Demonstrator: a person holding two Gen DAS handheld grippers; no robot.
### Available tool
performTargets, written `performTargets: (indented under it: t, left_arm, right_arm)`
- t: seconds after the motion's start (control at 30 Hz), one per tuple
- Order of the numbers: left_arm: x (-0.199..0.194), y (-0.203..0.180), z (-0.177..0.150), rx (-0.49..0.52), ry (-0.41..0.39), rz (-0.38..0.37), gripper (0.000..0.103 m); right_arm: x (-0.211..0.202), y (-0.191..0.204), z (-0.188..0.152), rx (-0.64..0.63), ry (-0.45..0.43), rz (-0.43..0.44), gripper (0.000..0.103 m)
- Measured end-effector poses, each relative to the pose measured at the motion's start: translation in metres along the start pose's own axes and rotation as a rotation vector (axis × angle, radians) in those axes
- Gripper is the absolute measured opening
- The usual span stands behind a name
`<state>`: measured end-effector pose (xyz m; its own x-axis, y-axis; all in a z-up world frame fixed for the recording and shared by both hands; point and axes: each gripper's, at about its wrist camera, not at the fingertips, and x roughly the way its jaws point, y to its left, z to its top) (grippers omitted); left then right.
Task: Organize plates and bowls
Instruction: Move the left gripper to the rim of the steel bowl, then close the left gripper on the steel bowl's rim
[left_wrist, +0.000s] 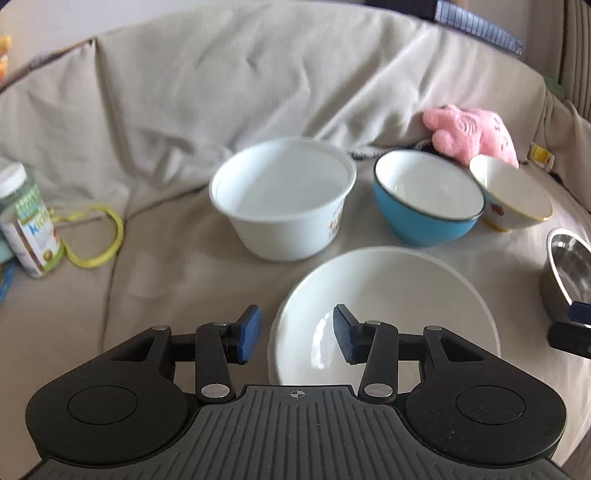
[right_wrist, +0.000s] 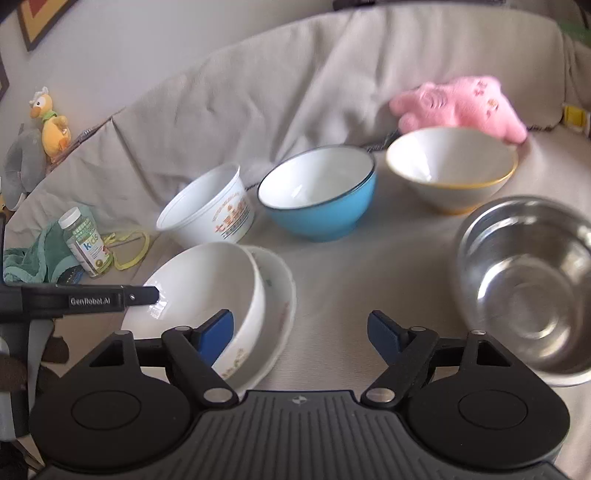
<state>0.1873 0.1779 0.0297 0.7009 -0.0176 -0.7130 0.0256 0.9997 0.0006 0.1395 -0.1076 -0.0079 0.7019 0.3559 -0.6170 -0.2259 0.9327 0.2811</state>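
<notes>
We are in a home living room, working over a sofa (left_wrist: 221, 92) draped in a beige cover whose cushioned back rises beyond our claws. A pink plush toy (right_wrist: 465, 107) leans against that back, far ahead and to the right. Off to the far left a yellow duck plush (right_wrist: 51, 125) perches on the sofa's arm below a framed picture (right_wrist: 37, 18) on the wall. Nearer on the left, a vitamin bottle (right_wrist: 86, 247) stands beside a crumpled green cloth (right_wrist: 33, 258) and a yellow cord (left_wrist: 99, 236).
</notes>
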Motion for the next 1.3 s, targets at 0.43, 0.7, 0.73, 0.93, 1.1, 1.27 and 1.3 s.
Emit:
performTargets:
  t: [0.43, 0.7, 0.73, 0.93, 1.1, 1.27, 1.3]
  left_arm:
    - [0.054, -0.202, 0.037, -0.087, 0.132, -0.406, 0.047]
    - [0.101, -0.253, 0.026, -0.040, 0.224, -0.317, 0.047]
    - [0.103, -0.257, 0.024, -0.033, 0.232, -0.319, 0.047]
    - [0.111, -0.264, 0.023, 0.007, 0.256, -0.293, 0.041]
    - [0.110, -0.258, 0.015, 0.016, 0.278, -0.340, 0.026]
    - [0.091, -0.246, 0.007, 0.063, 0.245, -0.348, 0.026]
    - [0.086, -0.241, 0.006, 0.063, 0.241, -0.357, 0.026]
  right_arm:
    - [-0.052, -0.140, -0.005, 0.013, -0.032, -0.413, 0.098]
    - [-0.033, -0.166, 0.000, 0.026, -0.091, -0.433, 0.099]
    - [-0.024, -0.175, 0.004, 0.104, -0.070, -0.408, 0.096]
    - [0.013, -0.212, 0.004, 0.348, 0.030, -0.216, 0.069]
    - [0.016, -0.195, -0.004, 0.331, 0.072, -0.122, 0.049]
    - [0.001, -0.171, -0.001, 0.287, 0.048, -0.132, 0.050]
    - [-0.003, -0.166, 0.000, 0.283, 0.043, -0.125, 0.050]
